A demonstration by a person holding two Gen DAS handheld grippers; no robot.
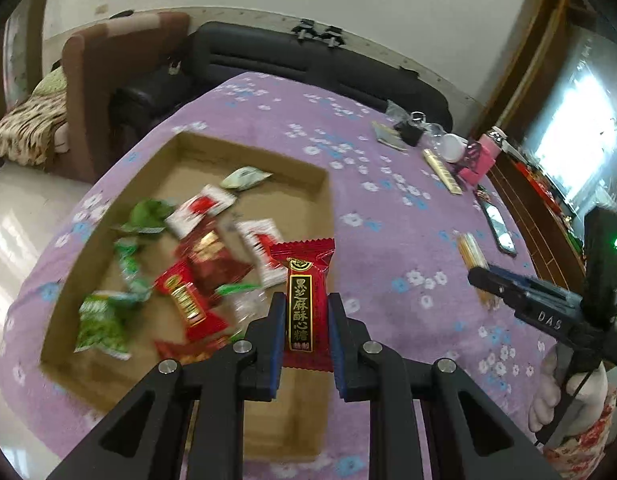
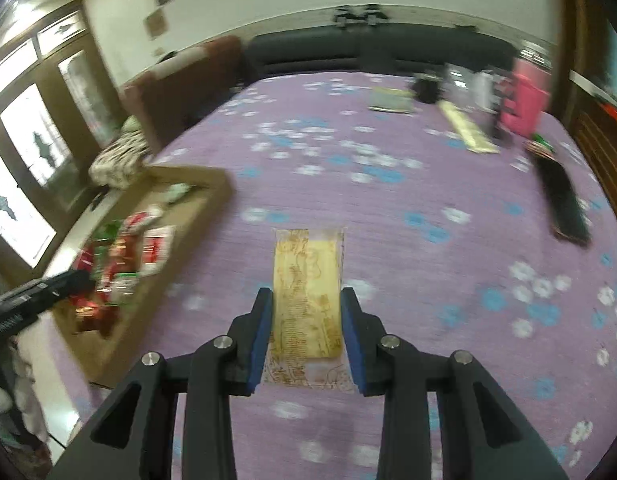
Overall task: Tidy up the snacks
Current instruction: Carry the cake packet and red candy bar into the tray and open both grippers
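My left gripper (image 1: 305,306) is shut on a red candy packet (image 1: 306,292) with gold lettering and holds it above the right edge of a shallow cardboard box (image 1: 324,184). The box holds several red, white and green snack packets (image 1: 196,264). My right gripper (image 2: 307,304) is shut on a flat yellow wrapped snack (image 2: 308,292) and holds it above the purple flowered tablecloth (image 2: 388,200). The box also shows at the left of the right wrist view (image 2: 212,188). The right gripper shows at the right of the left wrist view (image 1: 520,296), beside a yellow snack (image 1: 474,256).
At the table's far right lie a pink box (image 1: 478,160), a white jar (image 1: 452,148), a black clip (image 1: 408,132), a long yellow packet (image 1: 442,170) and a phone (image 1: 496,224). A dark sofa (image 1: 308,56) and a brown armchair (image 1: 108,64) stand behind the table.
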